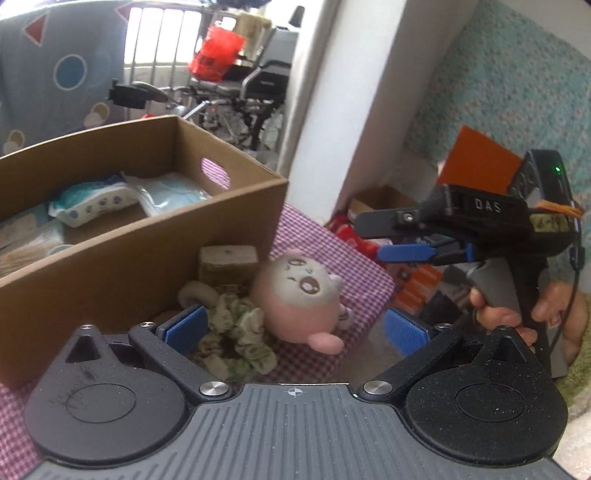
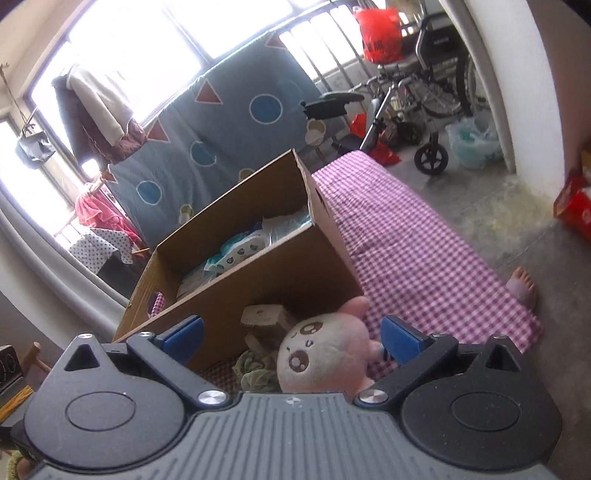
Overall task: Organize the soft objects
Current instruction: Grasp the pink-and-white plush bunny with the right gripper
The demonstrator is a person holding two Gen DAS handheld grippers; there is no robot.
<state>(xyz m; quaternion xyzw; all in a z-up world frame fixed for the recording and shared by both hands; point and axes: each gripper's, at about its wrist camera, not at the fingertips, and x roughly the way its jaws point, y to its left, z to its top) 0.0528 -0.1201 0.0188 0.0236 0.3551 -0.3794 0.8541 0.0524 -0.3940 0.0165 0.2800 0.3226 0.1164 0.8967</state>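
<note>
A pink and white plush (image 1: 299, 295) lies on the checked pink cloth (image 1: 332, 240) beside an open cardboard box (image 1: 147, 236). A green scrunchie (image 1: 240, 332), a pale ring scrunchie (image 1: 195, 293) and an olive sponge block (image 1: 227, 264) sit against the box wall. My left gripper (image 1: 295, 330) is open, just short of the scrunchie and plush. My right gripper (image 1: 369, 240) hovers open to the right, above the cloth's edge. In the right wrist view the right gripper (image 2: 291, 338) is open with the plush (image 2: 321, 358) between its fingers, untouched; scrunchie (image 2: 255, 365) and sponge (image 2: 264, 315) lie left of it.
The box (image 2: 258, 266) holds soft packs of wipes (image 2: 236, 253). A white pillar (image 1: 332, 92) stands to the right, with a wheelchair (image 2: 432, 92) and a red bag (image 2: 378, 33) behind. A bare foot (image 2: 522, 286) rests on the floor by the cloth's corner. A hand (image 1: 498, 317) holds the right gripper.
</note>
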